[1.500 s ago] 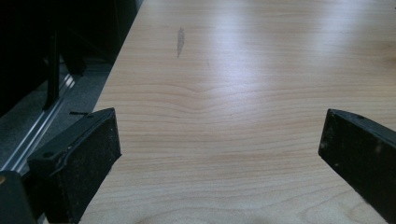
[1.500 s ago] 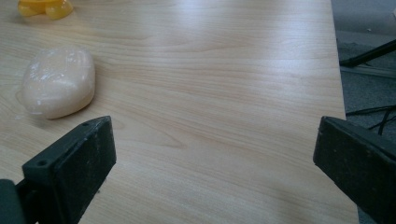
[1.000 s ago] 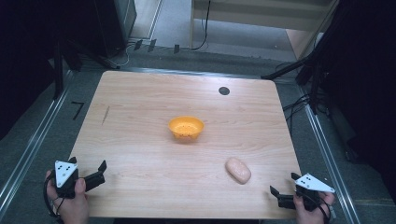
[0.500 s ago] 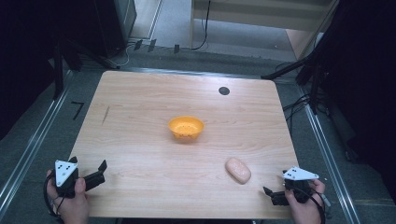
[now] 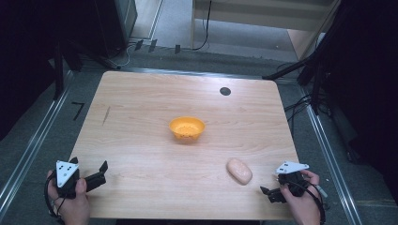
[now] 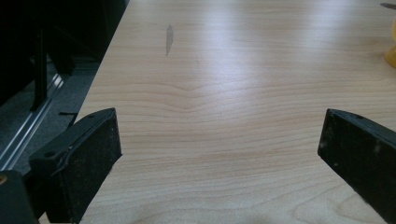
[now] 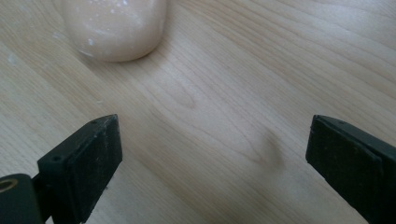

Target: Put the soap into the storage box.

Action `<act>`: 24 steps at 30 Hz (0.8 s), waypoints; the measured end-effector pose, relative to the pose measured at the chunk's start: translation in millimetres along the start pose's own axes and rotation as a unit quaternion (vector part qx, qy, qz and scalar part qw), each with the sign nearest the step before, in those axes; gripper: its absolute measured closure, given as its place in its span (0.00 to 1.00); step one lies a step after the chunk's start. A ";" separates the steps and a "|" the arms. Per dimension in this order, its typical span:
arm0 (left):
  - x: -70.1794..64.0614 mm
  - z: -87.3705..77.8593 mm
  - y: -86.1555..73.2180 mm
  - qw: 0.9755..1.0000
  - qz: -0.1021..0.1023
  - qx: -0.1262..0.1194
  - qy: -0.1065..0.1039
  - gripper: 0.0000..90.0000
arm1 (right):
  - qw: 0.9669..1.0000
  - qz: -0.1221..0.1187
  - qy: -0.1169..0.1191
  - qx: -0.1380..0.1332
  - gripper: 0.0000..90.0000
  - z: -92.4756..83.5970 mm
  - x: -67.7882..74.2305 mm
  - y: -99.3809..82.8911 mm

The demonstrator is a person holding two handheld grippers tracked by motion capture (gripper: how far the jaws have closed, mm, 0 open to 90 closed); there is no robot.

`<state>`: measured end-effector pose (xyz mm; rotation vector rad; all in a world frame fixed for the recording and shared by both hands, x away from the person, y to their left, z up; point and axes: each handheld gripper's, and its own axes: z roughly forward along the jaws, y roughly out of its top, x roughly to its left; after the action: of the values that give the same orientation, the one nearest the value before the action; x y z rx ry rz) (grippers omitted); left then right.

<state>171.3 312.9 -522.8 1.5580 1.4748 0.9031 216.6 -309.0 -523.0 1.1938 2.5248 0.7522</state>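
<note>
Orange bowl (image 5: 187, 128), pale pink lump (image 5: 239, 171)

table (image 5: 141, 122): light wood | floor (image 5: 173, 28): grey carpet w/ cables | sides: dark | rear: wood cabinet (image 5: 263, 11)

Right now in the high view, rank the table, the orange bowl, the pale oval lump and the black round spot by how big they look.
1. Table
2. Orange bowl
3. Pale oval lump, a bit smaller than the bowl though nearer the camera
4. Black round spot
</note>
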 end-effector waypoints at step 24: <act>-2.1 1.5 0.5 1.000 0.012 0.007 0.000 0.00 | 0.998 -0.016 0.025 0.052 0.05 14.2 15.9 32.4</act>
<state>172.6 310.7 -522.9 1.5884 1.4676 0.9087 233.5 -274.6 -517.1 1.1778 2.6467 0.6569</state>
